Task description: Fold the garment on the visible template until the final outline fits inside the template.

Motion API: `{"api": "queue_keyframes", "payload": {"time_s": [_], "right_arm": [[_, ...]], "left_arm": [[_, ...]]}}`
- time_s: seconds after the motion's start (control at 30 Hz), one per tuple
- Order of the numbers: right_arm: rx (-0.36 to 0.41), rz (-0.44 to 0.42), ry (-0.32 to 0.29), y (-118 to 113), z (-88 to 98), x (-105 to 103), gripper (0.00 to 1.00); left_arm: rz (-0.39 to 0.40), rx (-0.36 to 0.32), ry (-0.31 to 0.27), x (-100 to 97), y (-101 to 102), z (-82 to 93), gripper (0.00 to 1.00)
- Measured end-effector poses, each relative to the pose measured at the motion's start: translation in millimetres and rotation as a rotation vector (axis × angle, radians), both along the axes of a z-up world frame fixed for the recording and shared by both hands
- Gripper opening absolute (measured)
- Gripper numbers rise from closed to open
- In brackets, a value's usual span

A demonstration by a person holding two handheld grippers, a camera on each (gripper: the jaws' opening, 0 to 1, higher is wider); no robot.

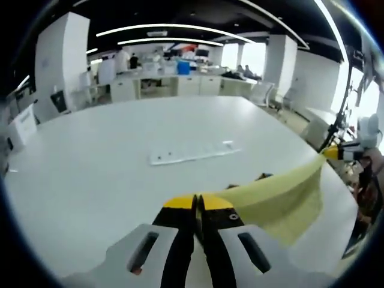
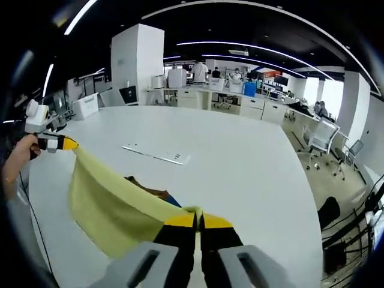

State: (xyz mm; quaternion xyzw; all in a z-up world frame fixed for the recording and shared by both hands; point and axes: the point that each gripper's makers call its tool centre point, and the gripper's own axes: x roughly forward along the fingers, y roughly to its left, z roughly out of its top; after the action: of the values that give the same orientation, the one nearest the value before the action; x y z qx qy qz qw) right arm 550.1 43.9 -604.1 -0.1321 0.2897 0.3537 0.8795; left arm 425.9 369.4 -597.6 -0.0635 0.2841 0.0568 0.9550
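Above the near edge of a large white table (image 1: 108,156), a pale yellow garment (image 1: 282,201) hung stretched in the air between two grippers. The left gripper (image 1: 198,204) had its jaws closed on one corner; the right gripper (image 2: 198,219) was clamped on the opposite corner. A white strip (image 2: 157,155) lay mid-table. The step looked like spreading the cloth; next it needed lowering flat.
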Motion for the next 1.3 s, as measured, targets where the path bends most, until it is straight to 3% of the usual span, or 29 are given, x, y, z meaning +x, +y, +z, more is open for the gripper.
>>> {"api": "queue_keyframes", "payload": {"time_s": [0.27, 0.57, 0.63, 0.87, 1.17, 1.3], "right_arm": [[-0.019, -0.011, 0.030, 11, -34.5, 23, 0.00], [-0.062, -0.020, 0.067, 19, -75.4, 41, 0.00], [-0.046, -0.040, 0.094, 20, -83.2, 44, 0.00], [-0.050, -0.046, 0.100, 24, -97.5, 52, 0.00], [-0.068, -0.058, 0.135, 24, -115.5, 51, 0.00], [-0.076, -0.044, 0.136, 25, -118.8, 50, 0.00]], "left_arm": [[0.058, -0.034, 0.062, 10.5, 12, -47.8, 0.00], [0.075, -0.041, 0.077, 20.7, 19, -81.5, 0.00], [0.075, -0.034, 0.080, 23.2, 21, -86.4, 0.00], [0.075, -0.032, 0.092, 34.4, 26, -99.7, 0.00], [0.072, -0.023, 0.127, 32.2, 24, -115.4, 0.00], [0.039, 0.028, 0.147, 32.7, 22, -119.7, 0.00]]}}
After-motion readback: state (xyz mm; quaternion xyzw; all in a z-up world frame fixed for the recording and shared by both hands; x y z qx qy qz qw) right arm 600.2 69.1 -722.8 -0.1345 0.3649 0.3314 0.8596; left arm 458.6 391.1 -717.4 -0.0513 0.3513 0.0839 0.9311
